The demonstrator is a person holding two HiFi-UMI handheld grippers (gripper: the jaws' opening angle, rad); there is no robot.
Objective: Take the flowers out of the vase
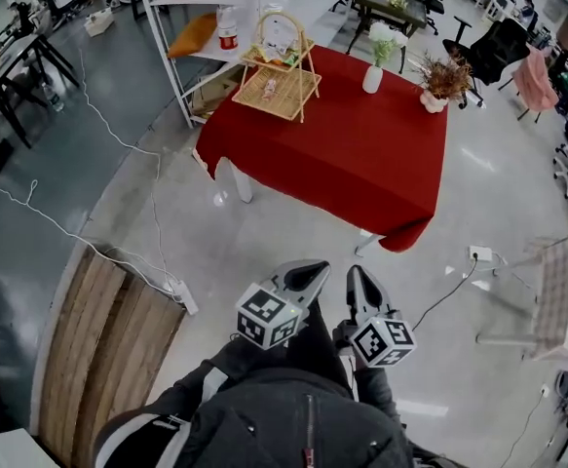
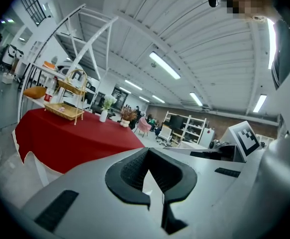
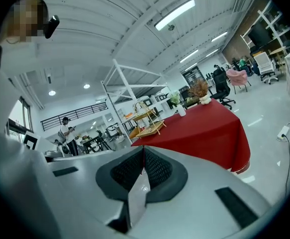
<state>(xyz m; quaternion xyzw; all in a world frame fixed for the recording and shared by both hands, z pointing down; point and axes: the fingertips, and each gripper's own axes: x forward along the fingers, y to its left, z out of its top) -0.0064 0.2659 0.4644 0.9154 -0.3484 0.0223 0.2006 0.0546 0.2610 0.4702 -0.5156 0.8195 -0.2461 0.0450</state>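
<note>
A red-clothed table (image 1: 361, 164) stands well ahead of me. Near its far edge is a white vase (image 1: 373, 78) holding white and green flowers (image 1: 385, 39). The left gripper view shows that vase (image 2: 103, 115) far off, and so does the right gripper view, where the vase (image 3: 181, 110) is small. My left gripper (image 1: 315, 273) and right gripper (image 1: 357, 279) are side by side close to my body, over the floor and far short of the table. Both are shut with nothing between the jaws; the left gripper (image 2: 147, 151) and right gripper (image 3: 144, 148) have their tips touching.
A pot of dried brown flowers (image 1: 443, 78) sits right of the vase. A two-tier wicker stand (image 1: 282, 71) is on the table's left. A white shelf rack (image 1: 201, 27) stands behind it. Cables and a power strip (image 1: 184, 298) cross the floor at left; another socket (image 1: 479, 254) lies at right.
</note>
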